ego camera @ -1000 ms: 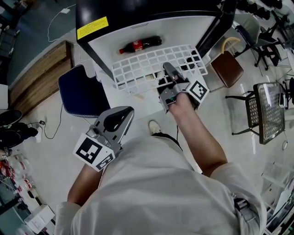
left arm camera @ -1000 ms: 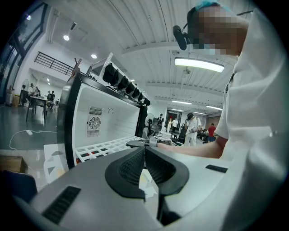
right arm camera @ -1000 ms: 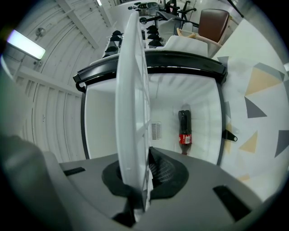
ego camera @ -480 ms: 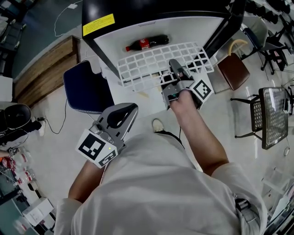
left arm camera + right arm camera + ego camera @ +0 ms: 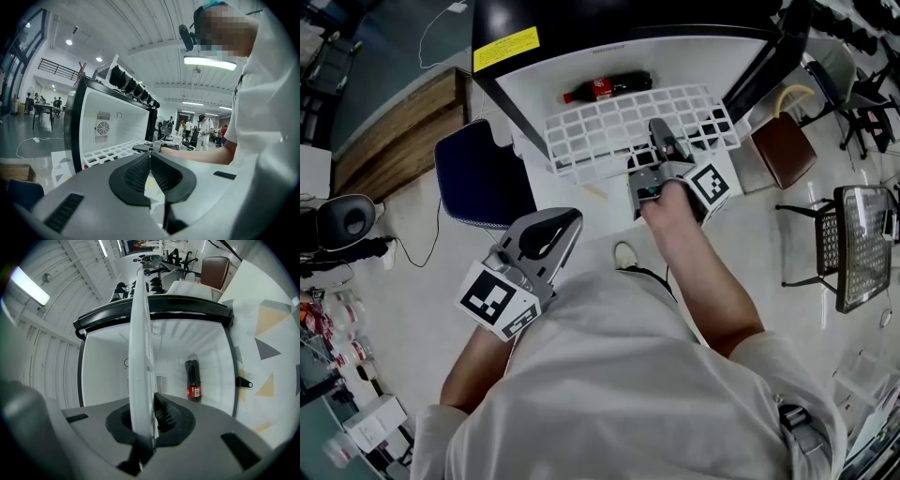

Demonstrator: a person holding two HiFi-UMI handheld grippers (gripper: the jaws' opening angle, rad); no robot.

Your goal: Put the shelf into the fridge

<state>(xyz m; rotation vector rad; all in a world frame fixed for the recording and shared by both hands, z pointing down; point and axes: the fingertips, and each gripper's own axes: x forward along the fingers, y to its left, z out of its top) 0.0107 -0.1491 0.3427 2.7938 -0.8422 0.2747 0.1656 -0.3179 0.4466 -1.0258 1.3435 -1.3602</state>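
We hold the white grid shelf (image 5: 600, 127) by its near edge, right gripper (image 5: 662, 142) clamped on it, far edge reaching into the open fridge (image 5: 694, 56) with the cola bottle (image 5: 607, 86) just beyond, while the left gripper (image 5: 546, 236) hangs closed and empty by our waist

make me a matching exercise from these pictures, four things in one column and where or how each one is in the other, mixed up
Things
1. shelf
2. cola bottle
3. left gripper
4. right gripper

States
a. lying on its side inside the fridge
b. jaws together, nothing between them
c. white grid, held level at the fridge's opening
d. jaws clamped on the shelf's edge

Pairs: 1-c, 2-a, 3-b, 4-d
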